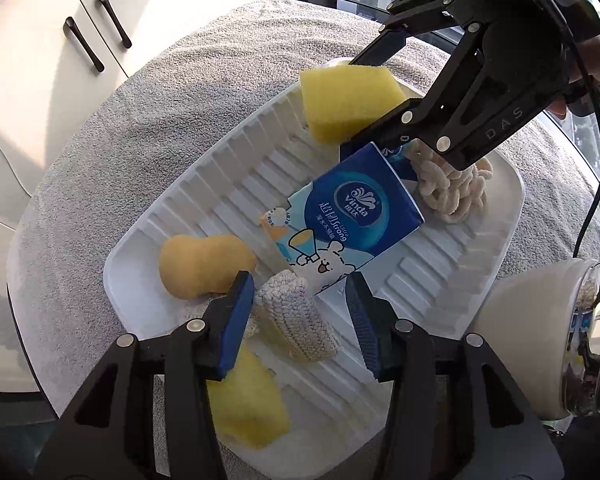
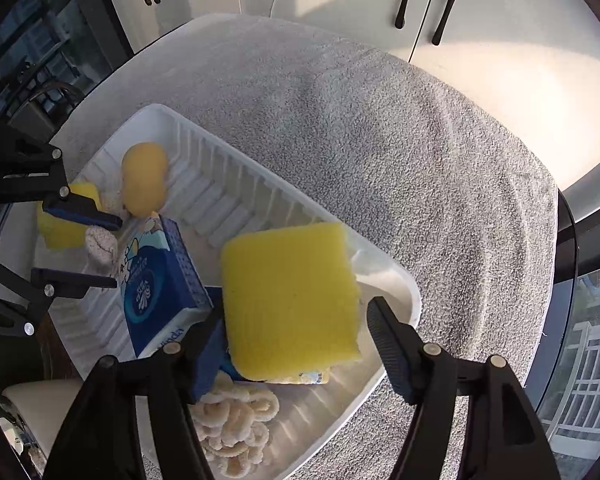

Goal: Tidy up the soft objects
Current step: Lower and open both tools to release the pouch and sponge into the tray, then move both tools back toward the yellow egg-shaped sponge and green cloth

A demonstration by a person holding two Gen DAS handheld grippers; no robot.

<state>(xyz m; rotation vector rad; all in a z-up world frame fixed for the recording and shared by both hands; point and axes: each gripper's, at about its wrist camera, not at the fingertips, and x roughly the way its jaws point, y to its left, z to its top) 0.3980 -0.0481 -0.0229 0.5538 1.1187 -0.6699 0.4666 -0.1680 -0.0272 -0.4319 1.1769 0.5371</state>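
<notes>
White ribbed tray point(image 1: 236, 184) sits on the grey-towelled desk point(image 2: 380, 140) and already holds all the soft items in view.

Left gripper point(image 1: 300, 316): fingers partly apart, straddling the knitted pad point(image 1: 300, 320) at the tray's near end. Pads look clear of it, so I read it as let go, lying on the tray floor. Yellow sponge piece point(image 1: 244, 404) is just beside it, partly under the left finger. Gourd-shaped yellow sponge point(image 1: 200, 264) lies near that corner.

Right gripper point(image 2: 296, 344): fingers wide. Square yellow sponge point(image 2: 288, 300) sits between them at the other end of the tray, propped over the edge of other items; a gap shows at the right finger, left side I can't tell. Judged released, not gripped.

Blue tissue pack point(image 1: 348, 224) leans mid-tray, cream looped cloth point(image 2: 236, 420) just beside it under the right gripper.

Step, as I judge it: drop-off into the tray, both sides at once. Next: lift both grippers straight up, clear of the soft stuff without snagging the knit or tipping the propped sponge. Then check for anything off-tray; none visible on the towel.
</notes>
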